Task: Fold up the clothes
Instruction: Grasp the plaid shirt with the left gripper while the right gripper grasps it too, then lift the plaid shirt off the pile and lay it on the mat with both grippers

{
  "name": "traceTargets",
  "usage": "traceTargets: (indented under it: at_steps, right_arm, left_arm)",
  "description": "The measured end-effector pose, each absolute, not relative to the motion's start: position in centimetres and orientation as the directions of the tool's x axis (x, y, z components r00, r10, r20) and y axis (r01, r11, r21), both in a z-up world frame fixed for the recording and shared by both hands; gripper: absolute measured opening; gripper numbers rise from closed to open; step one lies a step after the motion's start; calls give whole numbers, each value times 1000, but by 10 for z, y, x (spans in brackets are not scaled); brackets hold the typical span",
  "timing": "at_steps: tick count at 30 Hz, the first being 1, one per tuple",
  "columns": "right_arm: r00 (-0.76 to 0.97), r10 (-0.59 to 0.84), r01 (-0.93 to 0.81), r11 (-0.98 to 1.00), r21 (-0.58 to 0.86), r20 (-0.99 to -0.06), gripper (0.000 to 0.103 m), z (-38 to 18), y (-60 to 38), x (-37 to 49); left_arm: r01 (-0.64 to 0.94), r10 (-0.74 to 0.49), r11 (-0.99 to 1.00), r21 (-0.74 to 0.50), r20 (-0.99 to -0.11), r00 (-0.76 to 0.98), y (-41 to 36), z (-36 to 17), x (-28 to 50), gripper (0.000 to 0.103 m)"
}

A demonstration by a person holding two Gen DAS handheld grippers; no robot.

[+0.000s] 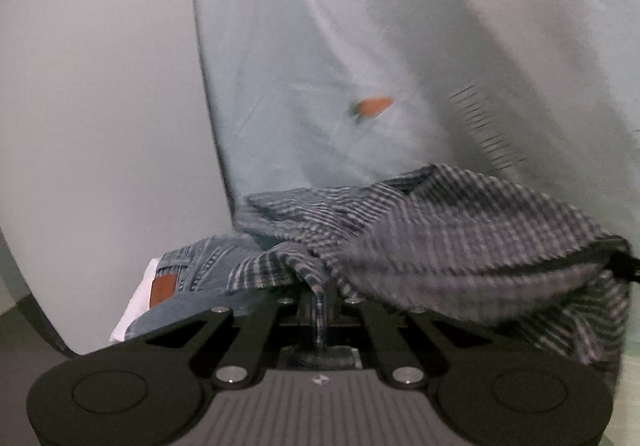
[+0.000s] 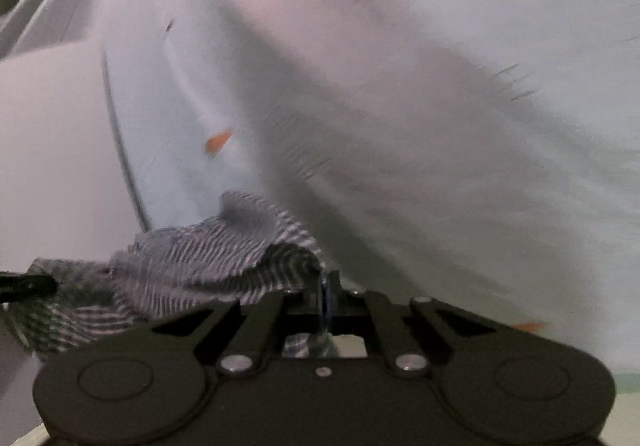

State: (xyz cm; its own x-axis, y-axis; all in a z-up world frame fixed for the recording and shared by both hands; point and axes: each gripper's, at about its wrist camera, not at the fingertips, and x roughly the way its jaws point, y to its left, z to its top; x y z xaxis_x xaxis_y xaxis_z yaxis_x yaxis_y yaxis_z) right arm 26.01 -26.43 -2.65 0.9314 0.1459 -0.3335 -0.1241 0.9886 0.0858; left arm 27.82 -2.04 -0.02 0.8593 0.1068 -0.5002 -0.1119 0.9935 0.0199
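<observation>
Between both grippers: blurred checked shirt (image 1: pixel 460 222), edges pinched.

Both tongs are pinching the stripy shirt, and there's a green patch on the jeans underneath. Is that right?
Almost. The left tongs and right tongs both pinch the checked shirt, but the patch on the jeans is orange-brown, not green. The left wrist view shows it.

Shirt (image 1: pixel 460 230): blue-grey and white check | jeans (image 1: pixel 208 262): faded blue denim, tan-orange patch | sheet (image 1: pixel 320 66): pale blue, orange motif (image 1: pixel 374 106) | tools: black
</observation>
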Motion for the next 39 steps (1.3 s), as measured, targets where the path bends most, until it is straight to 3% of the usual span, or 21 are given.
traceTargets:
  at_steps: [6, 10, 17, 21, 26, 27, 28, 30, 31, 33, 35, 39]
  right_arm:
    - [962, -70, 87, 995, 55, -266, 2, -3, -339, 153]
    - [931, -232, 251, 967, 36, -281, 2, -8, -392, 79]
    - [742, -481, 521, 852, -51, -467, 2, -56, -488, -39]
    - [664, -475, 547, 835, -58, -577, 3, -80, -520, -86]
    - [647, -427, 498, 864, -74, -631, 6, -91, -517, -85]
    - [655, -420, 481, 873, -82, -628, 14, -90, -512, -78]
    - [663, -415, 465, 880, -92, -623, 33, -89, -509, -74]
    - [689, -417, 436, 892, -121, -593, 61, -85, -499, -62]
    - [705, -413, 416, 899, -135, -576, 66, -84, -492, -55]
    - [743, -372, 349, 925, -152, -556, 84, -79, -478, -37]
    - [778, -301, 255, 953, -162, -551, 91, -80, -460, -20]
    - [800, -97, 27, 992, -126, -592, 99, -95, -427, 18]
  left_arm:
    - [-12, 18, 1000, 16, -474, 880, -69, 26, 205, 3]
    - [61, -54, 998, -2, -502, 863, -99, 24, 160, 3]
    - [123, -107, 992, -21, -652, 750, -155, -26, 96, 3]
    - [103, -85, 994, -19, -719, 690, -168, -44, 72, 3]
    - [56, -49, 998, -17, -757, 651, -172, -51, 53, 4]
    - [42, -40, 999, -17, -761, 648, -171, -51, 51, 4]
    - [28, -30, 999, -16, -766, 642, -169, -52, 50, 6]
    - [0, -11, 1000, -14, -777, 629, -166, -54, 47, 15]
    - [-13, 4, 1000, -6, -779, 627, -164, -55, 44, 22]
    - [-23, 28, 1000, 18, -788, 616, -161, -60, 36, 69]
    - [-9, 31, 999, 31, -808, 589, -159, -71, 32, 83]
    - [12, -14, 1000, -10, -880, 475, -156, -107, 33, 83]
